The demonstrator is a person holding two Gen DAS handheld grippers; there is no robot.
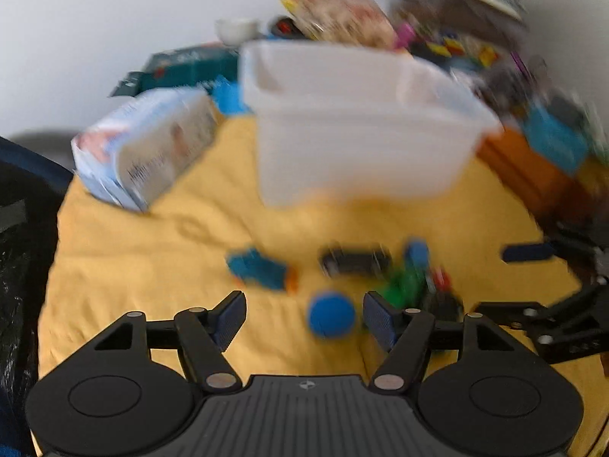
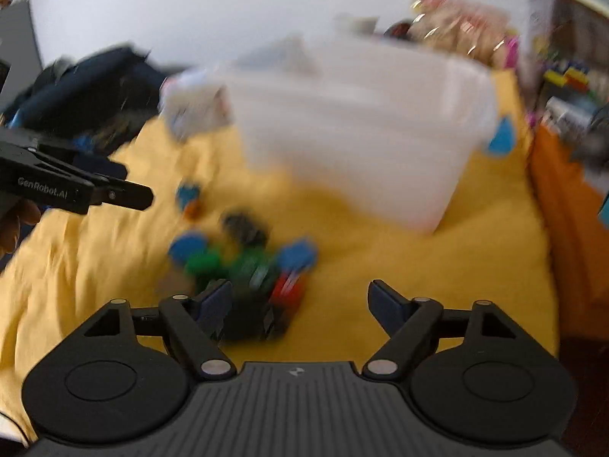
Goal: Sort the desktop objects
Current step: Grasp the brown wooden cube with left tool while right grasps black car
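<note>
your view: white wall (image 1: 95,38) behind | yellow cloth (image 1: 152,266) covers the desk | white bin (image 1: 361,133) at centre | small toys (image 2: 243,262) lie scattered near it | left gripper (image 1: 302,314) and right gripper (image 2: 300,304) both spread, holding nothing

Black ribbed left gripper (image 1: 303,314) with silver pivot screws and seemingly dark-blue pads (image 1: 380,318).

1. Motion blur smears both views; labels on the carton (image 1: 148,148) are unreadable.
2. The small toys (image 2: 247,262) near the yellow cloth's (image 2: 418,285) middle merge; possibly a car.
3. The clutter (image 1: 456,19) at the far corner is indistinct.
</note>
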